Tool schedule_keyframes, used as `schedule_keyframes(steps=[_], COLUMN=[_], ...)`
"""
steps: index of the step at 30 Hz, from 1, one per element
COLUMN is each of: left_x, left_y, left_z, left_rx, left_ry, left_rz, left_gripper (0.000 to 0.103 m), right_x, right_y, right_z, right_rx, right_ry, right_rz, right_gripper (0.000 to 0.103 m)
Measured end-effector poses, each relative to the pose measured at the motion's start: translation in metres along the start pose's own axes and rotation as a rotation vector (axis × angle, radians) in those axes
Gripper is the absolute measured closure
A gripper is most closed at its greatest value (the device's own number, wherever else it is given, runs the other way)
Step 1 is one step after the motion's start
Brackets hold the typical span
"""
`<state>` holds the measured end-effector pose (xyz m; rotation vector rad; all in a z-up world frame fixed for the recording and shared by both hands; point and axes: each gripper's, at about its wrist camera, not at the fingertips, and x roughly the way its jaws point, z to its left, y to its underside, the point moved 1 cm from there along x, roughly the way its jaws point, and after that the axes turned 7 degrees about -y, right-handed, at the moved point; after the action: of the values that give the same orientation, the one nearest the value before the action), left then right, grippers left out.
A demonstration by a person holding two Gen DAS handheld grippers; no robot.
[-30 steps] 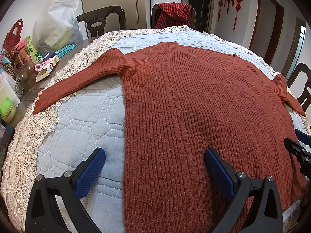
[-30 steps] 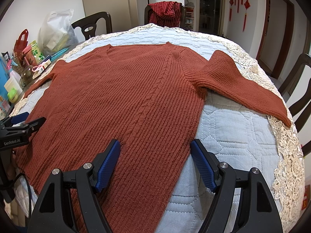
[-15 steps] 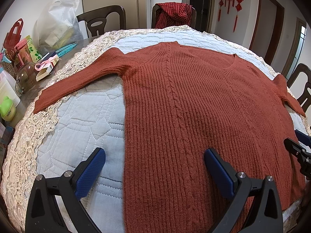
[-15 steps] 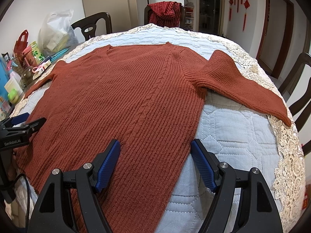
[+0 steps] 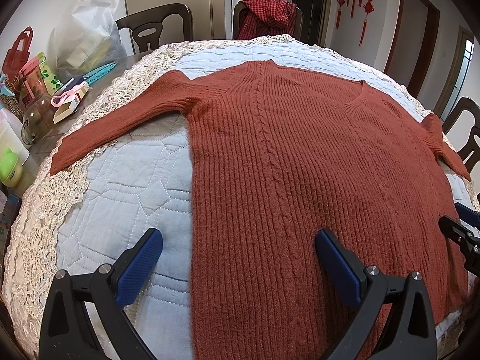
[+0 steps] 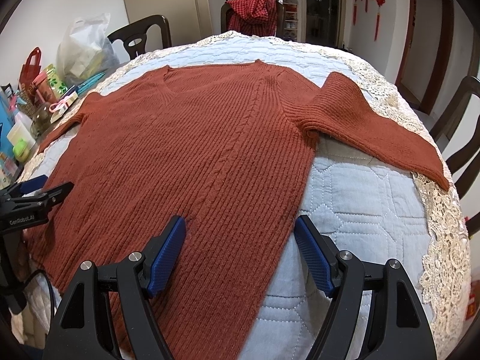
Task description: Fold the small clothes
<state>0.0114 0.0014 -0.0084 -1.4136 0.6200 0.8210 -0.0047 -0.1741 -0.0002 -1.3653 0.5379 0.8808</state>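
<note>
Quilted, lace-edged table cover (image 5: 99, 198) under a rust sweater (image 5: 300, 165) spread flat, sleeves out.

Left wrist view: left gripper (image 5: 238, 262) spread wide, empty, straddling the sweater's left side edge near the hem.

Right wrist view: right gripper (image 6: 240, 250) likewise released over the opposite side edge. Probably best: lower both evenly, pinch only knit, not quilt.

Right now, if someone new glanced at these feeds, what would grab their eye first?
The rust-red knit sweater dominates, spread flat and unfolded across the pale blue quilted cover, both sleeves out to the sides. Next, the two open grippers: the left gripper straddles the sweater's left side edge, the right gripper its right side edge. Behind, a red checked garment hangs on a chair, and clutter sits at the table's left.
</note>
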Motion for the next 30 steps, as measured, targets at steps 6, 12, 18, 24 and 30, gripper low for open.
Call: schedule_keyframes(steps=[6, 12, 18, 24, 30], left_x=[-0.003, -0.008, -0.012, 0.002, 0.022], left_y=[0.003, 0.003, -0.008, -0.023, -0.034], left_z=[0.001, 0.004, 0.019, 0.053, 0.106], left_rx=[-0.002, -0.004, -0.036, -0.116, -0.27], left_ry=[0.007, 0.001, -0.013, -0.036, -0.047], left_rz=[0.002, -0.001, -0.034, -0.027, -0.014], left_gripper=[0.0, 0.003, 0.003, 0.012, 0.019], right_x=[-0.004, -0.011, -0.016, -0.002, 0.012], right_y=[0.003, 0.0, -0.012, -0.028, -0.04], right_z=[0.001, 0.007, 0.024, 0.036, 0.038], right_rx=[0.015, 0.014, -0.036, -0.079, -0.082], right_ry=[0.008, -0.01, -0.05, -0.076, -0.098], right_rz=[-0.006, -0.028, -0.061, -0.05, -0.039], right_gripper=[0.028, 0.028, 0.028, 0.028, 0.028])
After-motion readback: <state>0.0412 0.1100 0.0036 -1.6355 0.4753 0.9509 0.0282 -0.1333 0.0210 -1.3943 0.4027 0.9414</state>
